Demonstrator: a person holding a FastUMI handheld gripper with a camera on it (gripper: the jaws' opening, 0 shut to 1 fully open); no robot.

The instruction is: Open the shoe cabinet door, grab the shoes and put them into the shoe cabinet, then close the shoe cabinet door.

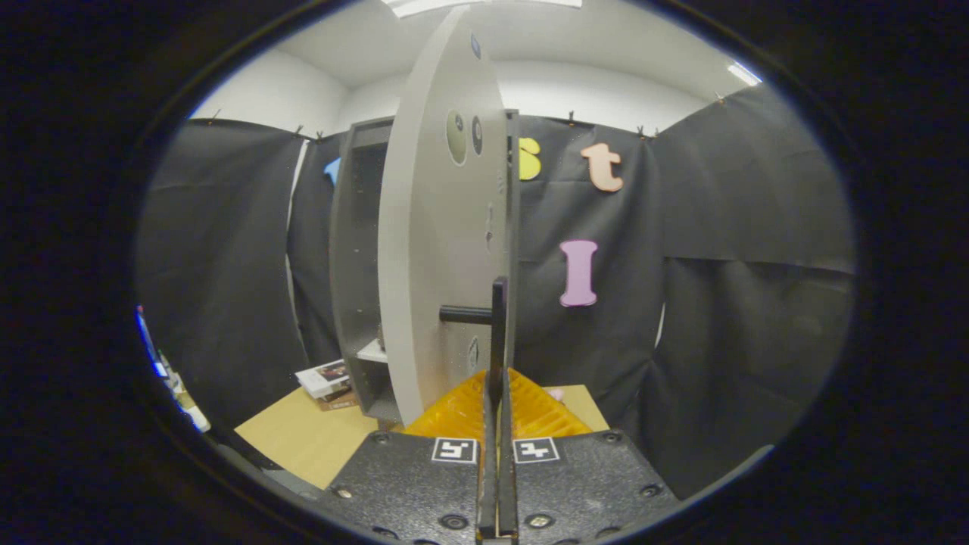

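In the gripper view the tool (497, 397) is clenched on the dark handle (496, 325) of the shoe cabinet door (435, 250), which stands open, edge-on ahead. Left of it, the shoe cabinet (354, 257) stands on the desk (303, 439). Books (327, 381) lie near its base.

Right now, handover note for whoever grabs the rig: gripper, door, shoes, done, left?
Gripper: fingers closed on the dark bar handle of the cabinet door, both pressing on it.
Door: swung out, seen nearly edge-on; shoe cabinet interior open to view on the wooden table.
Beside the cabinet base: a stack of books.
Done: door open.
Left: release handle, fetch shoes, place them inside, close door.
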